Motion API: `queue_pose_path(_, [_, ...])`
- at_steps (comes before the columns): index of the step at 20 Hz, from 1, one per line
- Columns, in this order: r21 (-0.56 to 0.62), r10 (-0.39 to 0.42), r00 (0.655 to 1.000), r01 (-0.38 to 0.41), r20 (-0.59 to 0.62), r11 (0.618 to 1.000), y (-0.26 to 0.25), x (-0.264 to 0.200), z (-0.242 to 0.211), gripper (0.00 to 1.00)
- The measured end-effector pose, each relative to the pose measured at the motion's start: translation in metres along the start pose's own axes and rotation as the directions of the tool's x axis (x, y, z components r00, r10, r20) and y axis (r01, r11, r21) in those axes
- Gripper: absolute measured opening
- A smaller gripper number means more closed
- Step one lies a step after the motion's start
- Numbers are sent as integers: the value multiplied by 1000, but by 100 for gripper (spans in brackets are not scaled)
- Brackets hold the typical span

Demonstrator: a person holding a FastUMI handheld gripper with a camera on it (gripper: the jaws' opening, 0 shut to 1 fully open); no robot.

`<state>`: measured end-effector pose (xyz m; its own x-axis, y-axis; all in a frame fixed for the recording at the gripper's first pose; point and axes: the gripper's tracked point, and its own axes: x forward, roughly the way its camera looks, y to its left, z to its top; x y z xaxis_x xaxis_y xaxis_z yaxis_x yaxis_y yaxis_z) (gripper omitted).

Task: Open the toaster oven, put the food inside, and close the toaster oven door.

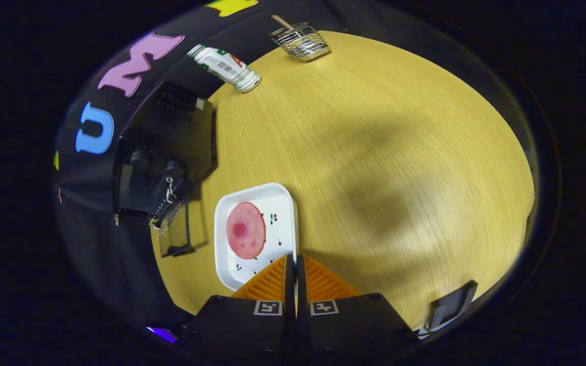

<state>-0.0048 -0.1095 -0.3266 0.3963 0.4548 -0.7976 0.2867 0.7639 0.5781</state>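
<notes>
A white square plate [283,208] with small cherry prints carries a round pink slice of food [245,230]. My gripper [294,260] is shut on the plate's near rim, and a sliver of white shows between the fingers. Beside the plate, away from the open table, stands the black toaster oven [163,147]. Its glass door [175,233] hangs open toward the table and a wire rack shows at the opening. I cannot tell whether the plate rests on the table or is lifted off it.
The wooden table [384,152] spreads wide beyond the plate. A white and green can [227,66] stands past the oven, near the booth wall. A wire basket [300,41] sits at the far edge. A small black bracket [450,305] is near my fingers.
</notes>
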Motion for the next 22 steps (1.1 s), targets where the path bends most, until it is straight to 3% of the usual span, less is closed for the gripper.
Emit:
queue_pose_path(6, [133, 69, 993, -81, 91, 988, 9, -27, -6, 5])
queue_pose_path(13, [285, 132, 973, -182, 187, 941, 19, -66, -29, 5])
queue_pose_path(22, [317, 243, 932, -324, 270, 891, 79, -95, -52, 5])
